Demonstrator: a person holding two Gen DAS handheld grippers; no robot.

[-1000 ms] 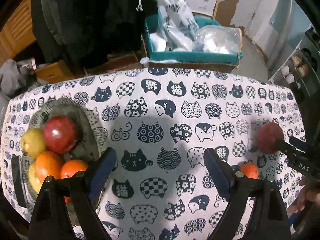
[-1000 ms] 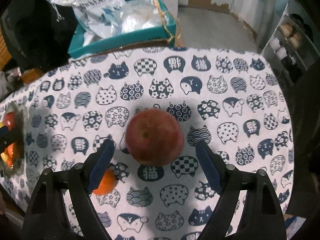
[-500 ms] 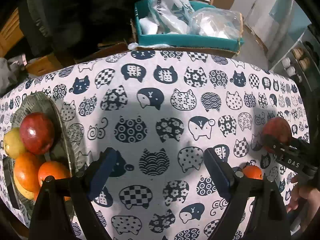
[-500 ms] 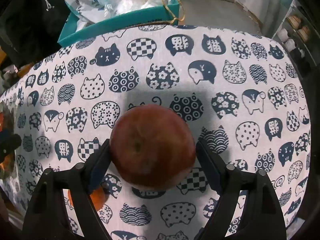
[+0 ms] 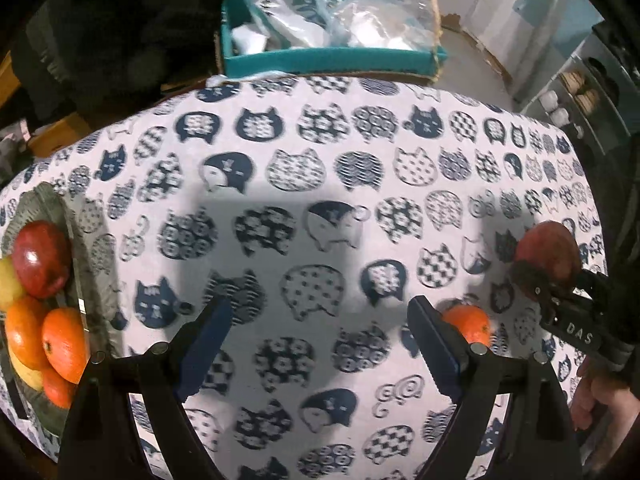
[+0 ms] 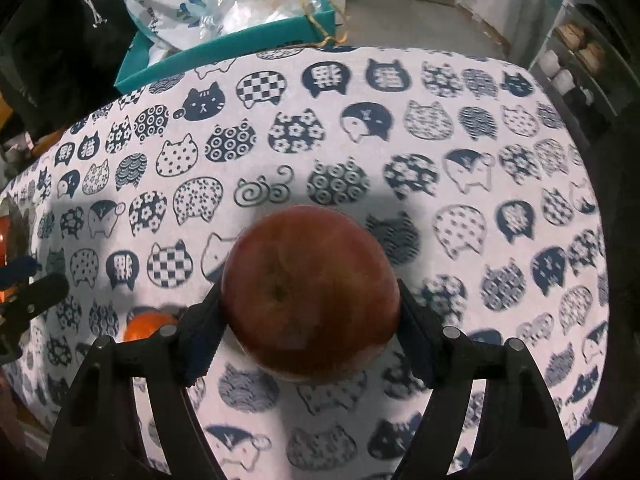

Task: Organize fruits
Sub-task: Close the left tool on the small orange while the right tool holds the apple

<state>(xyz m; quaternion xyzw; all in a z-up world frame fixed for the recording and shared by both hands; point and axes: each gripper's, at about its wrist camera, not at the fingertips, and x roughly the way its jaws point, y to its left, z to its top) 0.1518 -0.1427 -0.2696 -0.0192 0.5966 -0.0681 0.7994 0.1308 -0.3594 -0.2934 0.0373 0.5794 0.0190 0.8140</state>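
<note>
My right gripper (image 6: 310, 320) is shut on a red apple (image 6: 310, 294), its pads pressed on both sides, low over the cat-print tablecloth (image 6: 360, 120). The apple also shows at the right in the left wrist view (image 5: 548, 254). A loose orange (image 5: 468, 322) lies on the cloth beside my left gripper's right finger; it also shows in the right wrist view (image 6: 148, 326). My left gripper (image 5: 316, 340) is open and empty above the cloth. A grey plate (image 5: 52, 208) at the left holds a red apple (image 5: 40, 258), oranges (image 5: 64, 344) and a yellow fruit.
A teal box (image 5: 332, 64) with plastic bags stands beyond the table's far edge. Dark clothing hangs at the back left. A shelf with jars (image 5: 560, 108) stands at the right. The person's hand (image 5: 600, 400) holds the right gripper.
My right gripper has closed onto the red apple. My left gripper has moved right, away from the plate and closer to the loose orange.
</note>
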